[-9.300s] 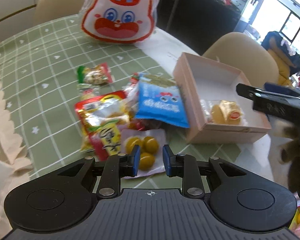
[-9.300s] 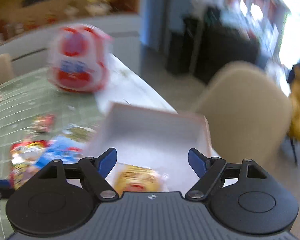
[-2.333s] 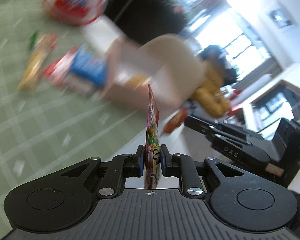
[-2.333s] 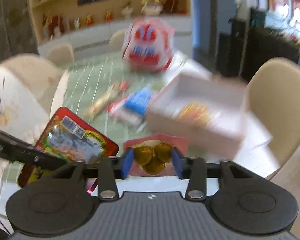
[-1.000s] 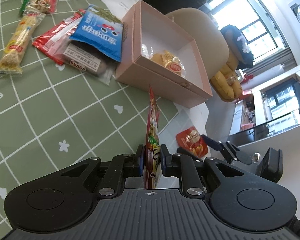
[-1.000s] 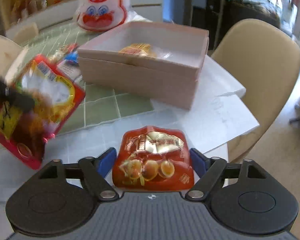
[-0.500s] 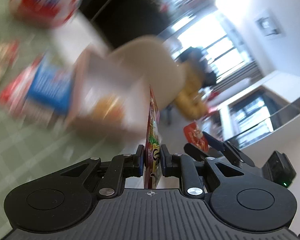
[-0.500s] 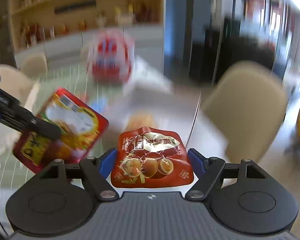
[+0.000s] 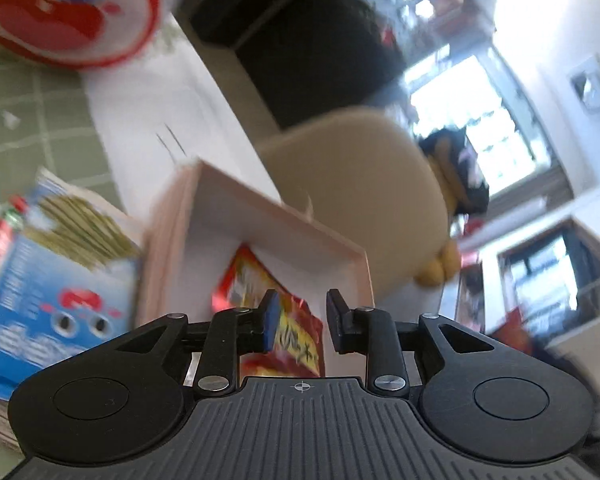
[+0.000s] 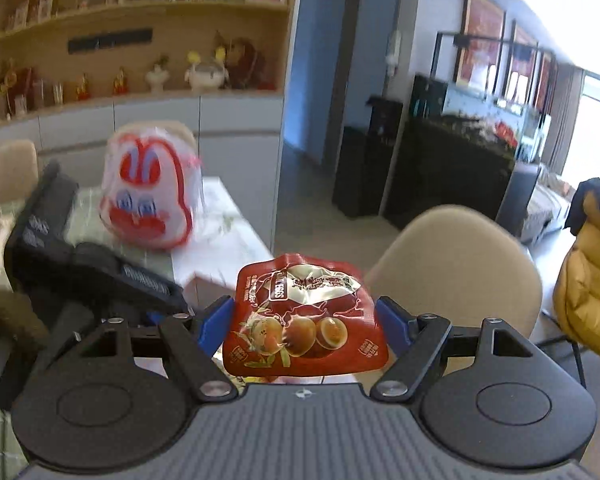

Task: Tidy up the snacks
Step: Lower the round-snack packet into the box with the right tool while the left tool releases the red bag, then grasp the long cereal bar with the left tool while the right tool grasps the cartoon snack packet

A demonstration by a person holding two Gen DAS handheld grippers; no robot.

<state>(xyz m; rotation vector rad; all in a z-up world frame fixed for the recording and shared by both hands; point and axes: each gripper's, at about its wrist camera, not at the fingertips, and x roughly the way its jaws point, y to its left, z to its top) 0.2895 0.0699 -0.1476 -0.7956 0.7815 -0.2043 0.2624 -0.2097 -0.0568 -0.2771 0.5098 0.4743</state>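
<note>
The left tongs (image 9: 299,316) had just been opening, spread over the red snack bag (image 9: 276,312) dropping into the pink box (image 9: 260,220) at lower centre. The right tongs (image 10: 306,322) pinched 1 egg packet (image 10: 304,320); released early, it could miss the box.

The red egg-snack pouch (image 10: 306,320) is glossy crinkled foil-plastic. The pale pink cardboard box (image 9: 268,220) looks matt and smooth, and the red-and-yellow snack packet (image 9: 288,320) in it is shiny plastic film. The black ribbed gripper body (image 9: 300,428) is matt plastic with metal rivets.
</note>
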